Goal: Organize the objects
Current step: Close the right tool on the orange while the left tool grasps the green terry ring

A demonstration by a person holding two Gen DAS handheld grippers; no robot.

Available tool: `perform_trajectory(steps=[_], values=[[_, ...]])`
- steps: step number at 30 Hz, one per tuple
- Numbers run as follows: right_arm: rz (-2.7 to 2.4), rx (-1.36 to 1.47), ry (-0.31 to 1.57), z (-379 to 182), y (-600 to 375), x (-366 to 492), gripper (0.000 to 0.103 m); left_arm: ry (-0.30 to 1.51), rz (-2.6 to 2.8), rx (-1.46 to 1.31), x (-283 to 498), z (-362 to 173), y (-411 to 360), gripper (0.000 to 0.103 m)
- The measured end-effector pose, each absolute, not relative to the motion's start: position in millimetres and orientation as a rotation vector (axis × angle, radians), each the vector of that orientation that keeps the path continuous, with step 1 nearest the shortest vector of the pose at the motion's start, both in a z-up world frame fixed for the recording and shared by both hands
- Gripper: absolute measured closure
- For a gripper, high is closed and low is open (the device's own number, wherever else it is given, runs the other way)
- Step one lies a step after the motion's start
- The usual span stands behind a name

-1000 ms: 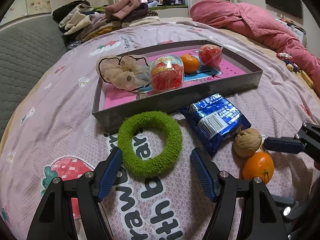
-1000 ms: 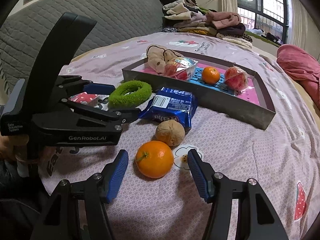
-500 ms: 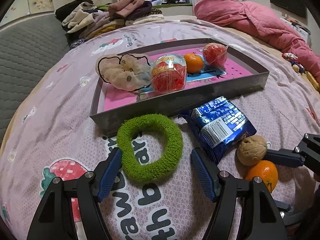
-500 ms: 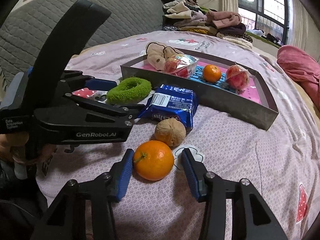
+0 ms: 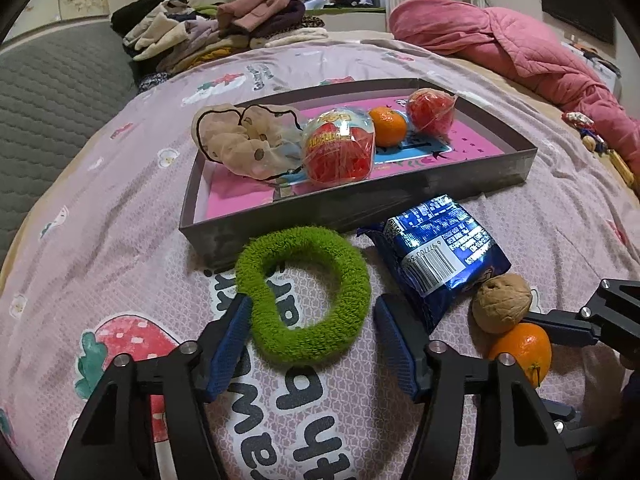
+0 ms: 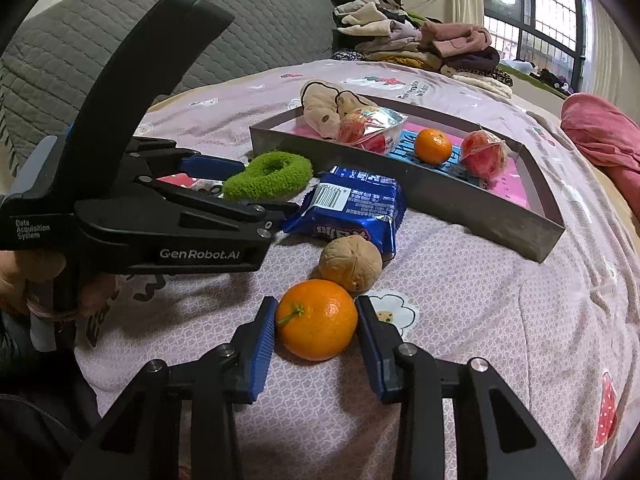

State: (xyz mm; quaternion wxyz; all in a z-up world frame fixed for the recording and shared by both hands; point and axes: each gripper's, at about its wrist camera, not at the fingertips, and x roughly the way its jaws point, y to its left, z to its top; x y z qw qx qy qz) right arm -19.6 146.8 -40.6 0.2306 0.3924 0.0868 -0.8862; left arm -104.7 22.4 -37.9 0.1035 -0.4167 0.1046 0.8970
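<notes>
The right gripper [image 6: 316, 330] had just been closing, and its blue ribbed pads [image 6: 262, 338] pinched the round loose orange mandarin [image 6: 317, 319] on the pale pink printed bedspread [image 6: 460, 300], one pad against each side. A brown wrinkled walnut [image 6: 350, 261] sat just behind the fruit, touching a crinkled blue foil snack packet [image 6: 352, 210].

The left gripper [image 5: 312, 330] had also been closing. Its left pad [image 5: 228, 342] pushed the fluffy green ring-shaped scrunchie [image 5: 304, 294] into a dented shape, while the right pad stood just clear of the ring (so no full grip).

Behind both lay the shallow grey tray with a pink floor [image 5: 360, 204]. It held a beige dotted fabric scrunchie [image 5: 244, 142], a red sweet in clear wrapping [image 5: 338, 150], a second small mandarin [image 5: 387, 126] and another wrapped red sweet [image 5: 432, 110].
</notes>
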Motion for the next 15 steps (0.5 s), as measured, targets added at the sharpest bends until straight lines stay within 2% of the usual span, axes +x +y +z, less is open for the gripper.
perform_trajectory(steps=[3, 8, 11, 15], values=[[-2.434, 1.083, 0.236, -41.4, 146.3, -19.9, 0.064, 0.325, 2.648, -1.221, -103.2, -37.5, 24.3, 0.046], [-2.431, 1.081, 0.242, -41.7, 146.2, -19.5, 0.064, 0.321, 2.657, -1.213, -102.5, -34.0, 24.2, 0.066], [-2.424, 1.089, 0.22, -41.4, 147.6, -19.9, 0.064, 0.306, 2.669, -1.215, -102.6, -31.9, 21.9, 0.074], [-2.415, 1.092, 0.209, -40.4, 149.5, -18.9, 0.064, 0.302, 2.676, -1.21, -101.7, -30.0, 19.8, 0.078]])
